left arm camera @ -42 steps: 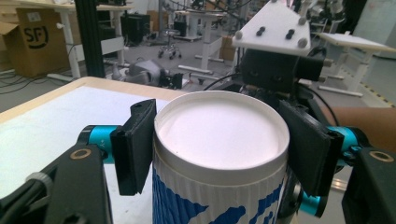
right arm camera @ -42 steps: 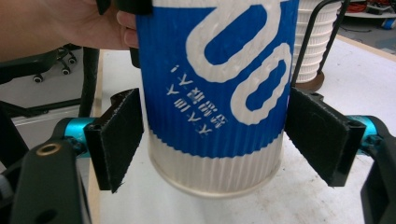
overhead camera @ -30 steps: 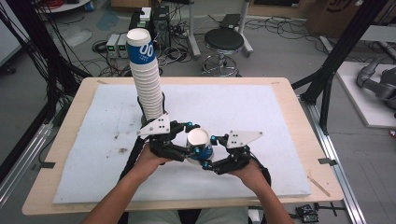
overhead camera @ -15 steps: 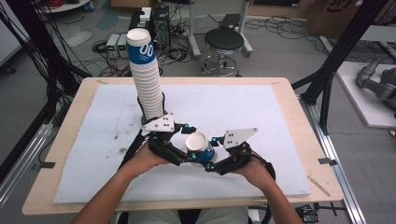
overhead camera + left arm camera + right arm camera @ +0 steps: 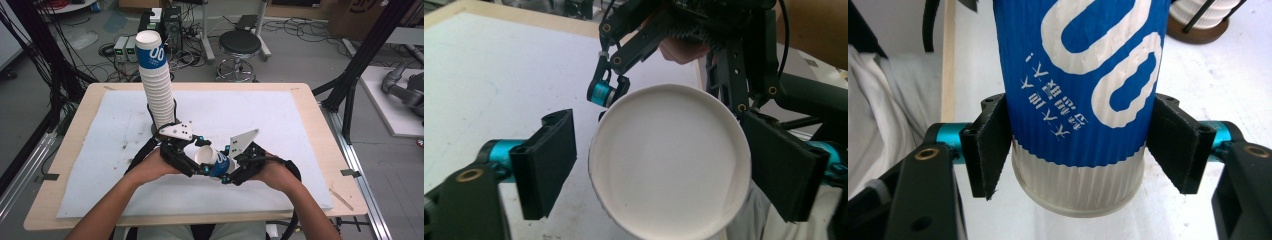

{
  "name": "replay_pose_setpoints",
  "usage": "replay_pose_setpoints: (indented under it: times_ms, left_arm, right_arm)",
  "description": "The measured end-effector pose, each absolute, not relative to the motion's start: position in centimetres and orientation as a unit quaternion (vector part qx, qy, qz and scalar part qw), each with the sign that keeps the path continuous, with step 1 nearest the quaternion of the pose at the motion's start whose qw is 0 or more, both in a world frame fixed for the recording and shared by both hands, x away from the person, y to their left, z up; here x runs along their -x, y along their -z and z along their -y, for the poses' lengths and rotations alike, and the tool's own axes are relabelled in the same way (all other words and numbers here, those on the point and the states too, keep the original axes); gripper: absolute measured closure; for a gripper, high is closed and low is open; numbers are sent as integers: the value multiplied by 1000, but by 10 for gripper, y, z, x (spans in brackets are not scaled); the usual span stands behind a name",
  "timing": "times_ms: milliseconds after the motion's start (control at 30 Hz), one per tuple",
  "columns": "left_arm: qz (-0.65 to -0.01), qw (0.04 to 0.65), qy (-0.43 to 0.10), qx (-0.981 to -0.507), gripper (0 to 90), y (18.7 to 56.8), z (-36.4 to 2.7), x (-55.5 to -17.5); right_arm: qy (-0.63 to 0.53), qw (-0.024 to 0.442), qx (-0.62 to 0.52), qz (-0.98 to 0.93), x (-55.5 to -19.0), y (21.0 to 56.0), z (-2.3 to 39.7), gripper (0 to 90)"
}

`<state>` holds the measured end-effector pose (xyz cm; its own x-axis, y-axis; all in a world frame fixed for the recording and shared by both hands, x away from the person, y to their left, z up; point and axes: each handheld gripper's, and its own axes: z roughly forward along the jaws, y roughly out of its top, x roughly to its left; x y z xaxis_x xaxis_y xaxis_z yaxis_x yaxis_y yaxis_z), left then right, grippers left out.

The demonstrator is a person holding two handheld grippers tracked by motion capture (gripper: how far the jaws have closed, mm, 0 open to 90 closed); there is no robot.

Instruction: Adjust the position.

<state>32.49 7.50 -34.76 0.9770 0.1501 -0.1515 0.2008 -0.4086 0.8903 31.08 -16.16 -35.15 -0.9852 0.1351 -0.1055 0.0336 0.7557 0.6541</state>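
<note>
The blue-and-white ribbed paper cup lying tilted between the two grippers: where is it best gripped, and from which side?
Best across the ribbed wall near the base, from the side, squeezing lightly, as the right gripper already does on the blue-and-white ribbed paper cup. The taper is narrowest and probably stiffest there. The open rim faces the left gripper, whose pads stand off it; pinching that thin edge would likely crush it.

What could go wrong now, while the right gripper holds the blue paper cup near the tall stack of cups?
1. The right gripper squeezes only the cup near its base; the thin ribbed wall may dent or slip.
2. The left gripper has just been closing around the cup's rim, one pad apart from it; closing off-centre may crush the rim.
3. The stack of cups leans close behind the hands; a bump may topple it.
</note>
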Motion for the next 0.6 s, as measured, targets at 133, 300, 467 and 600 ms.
replay_pose_setpoints:
  times_ms: [133,300,467,600]
  left_arm:
    - [-96,526,36,-844,246,350,-75,-327]
    - [-86,523,38,-847,294,350,-75,-328]
    - [-72,520,33,-850,302,351,-75,-325]
    - [-70,533,32,-843,300,351,-79,-325]
  right_arm:
    - [-334,73,-46,-938,-311,352,160,299]
    - [-330,70,-43,-941,-310,353,160,300]
    - [-332,70,-33,-940,-308,353,162,269]
    - [-357,67,-35,-931,-308,354,165,225]
